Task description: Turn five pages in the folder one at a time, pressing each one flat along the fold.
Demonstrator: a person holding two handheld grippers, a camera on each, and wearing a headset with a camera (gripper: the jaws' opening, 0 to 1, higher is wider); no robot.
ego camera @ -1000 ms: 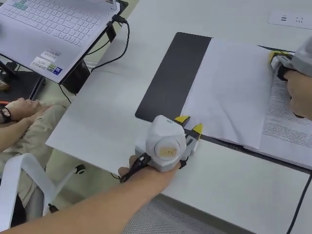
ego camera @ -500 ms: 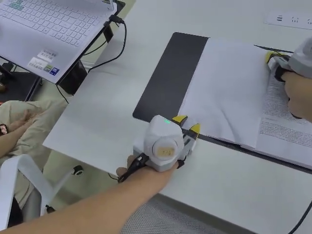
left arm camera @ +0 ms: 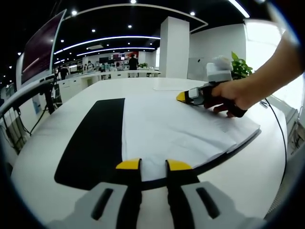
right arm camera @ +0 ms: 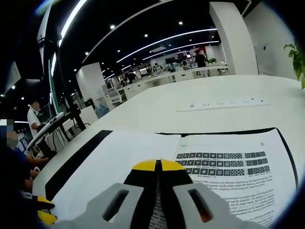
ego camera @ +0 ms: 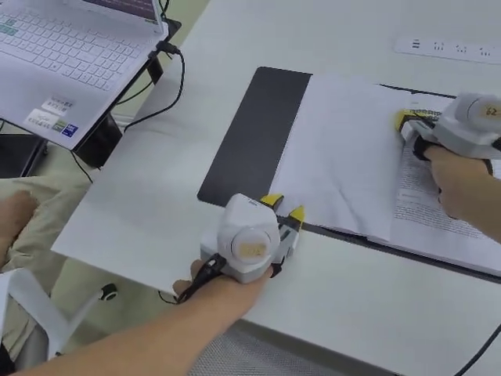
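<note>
My left gripper (left arm camera: pixel 153 165) sat low at the near edge of the folder (left arm camera: pixel 90 138). Its fingers were parted by a narrow gap and held nothing. Just ahead of the fingertips lay the black cover and the turned page (left arm camera: pixel 167 129).

My right gripper (right arm camera: pixel 157 166) had its fingers clenched tip to tip, empty as far as I could tell. They were down on the paper at the fold (right arm camera: pixel 178 143), with the printed page (right arm camera: pixel 228 171) to their right and the turned sheet to their left. The folder lay open on the worktop (ego camera: pixel 156 204).

I judged the main risk to be the press itself. If the closed fingers ran down the fold at an angle, they could push a ripple ahead of them and set a crease in the turned sheet, which already looked slightly wavy. My left fingers were weighing nothing down, so a hard stroke could also slide the whole folder away from them across the smooth worktop. At the next pickup, pinching too deep at the page edge could lift two sheets at once.
</note>
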